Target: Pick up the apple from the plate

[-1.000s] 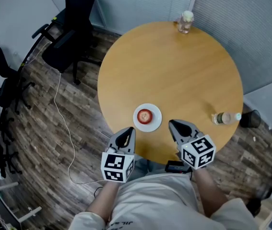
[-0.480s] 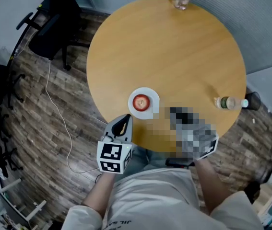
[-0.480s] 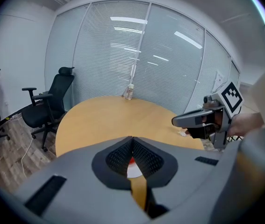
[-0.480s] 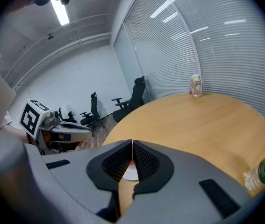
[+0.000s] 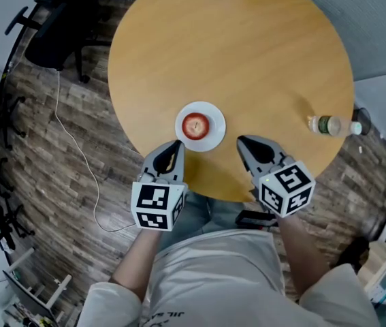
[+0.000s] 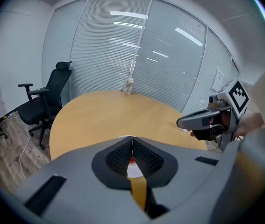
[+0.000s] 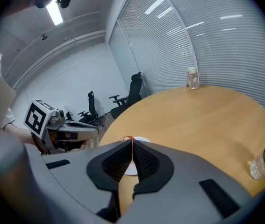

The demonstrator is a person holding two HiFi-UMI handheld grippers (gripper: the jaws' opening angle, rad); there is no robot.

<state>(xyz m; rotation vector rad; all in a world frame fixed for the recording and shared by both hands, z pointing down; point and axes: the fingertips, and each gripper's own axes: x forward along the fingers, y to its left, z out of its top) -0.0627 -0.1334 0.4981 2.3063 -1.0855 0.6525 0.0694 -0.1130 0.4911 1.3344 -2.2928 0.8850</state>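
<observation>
**A:** The tabletop (image 5: 247, 67) is carrying a plate (image 5: 217, 135) near its edge, with the apple (image 5: 195, 125) sitting dead centre. Left tongs (image 5: 174, 146) and right tongs (image 5: 244, 142) are both sitting pinched shut, empty, just short of it.

**B:** I'm guessing it's firm and smooth, so it's probably rolling easily. I'm thinking grab the widest sides. The head view is showing it whole, while the gripper views are only catching a red sliver.

Office meeting room around me: round wooden table (image 5: 247, 67) before me, black swivel chairs (image 6: 52, 97) far left, blind-covered glass walls (image 6: 118, 50), wood-plank floor (image 5: 56, 162).

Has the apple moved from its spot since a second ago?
No. The apple still sits centred on the plate, near the front edge of the table.
</observation>
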